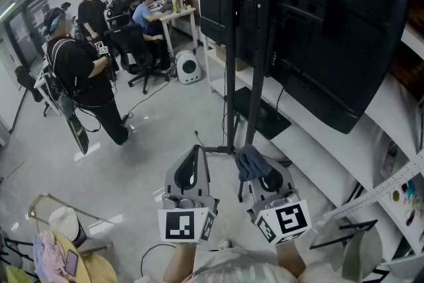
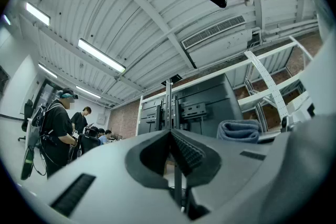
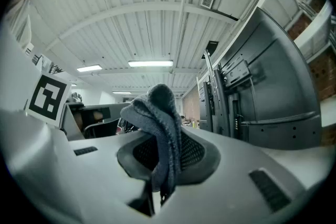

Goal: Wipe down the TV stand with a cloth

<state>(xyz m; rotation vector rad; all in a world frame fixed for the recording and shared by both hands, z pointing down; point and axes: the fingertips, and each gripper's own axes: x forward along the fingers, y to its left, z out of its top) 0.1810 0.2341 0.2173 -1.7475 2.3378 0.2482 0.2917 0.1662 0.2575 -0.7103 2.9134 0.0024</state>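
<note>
The black TV stand [image 1: 250,50] rises ahead of me, two upright poles carrying a large dark screen [image 1: 331,30] seen from behind. Its poles [image 2: 169,107] also show in the left gripper view. My right gripper [image 1: 255,166] is shut on a grey-blue cloth [image 1: 250,161], which bunches out above the jaws [image 3: 160,128]. My left gripper [image 1: 192,159] is shut with nothing in it, held beside the right one, both a little short of the stand's base [image 1: 262,113]. The cloth [image 2: 240,130] also appears at the right of the left gripper view.
White shelving [image 1: 371,136] runs along the right behind the screen. A cable [image 1: 212,146] trails on the floor by the stand's foot. A person in black [image 1: 83,86] stands at the left; others sit at a desk [image 1: 175,13]. A chair with clothes [image 1: 59,252] is at lower left.
</note>
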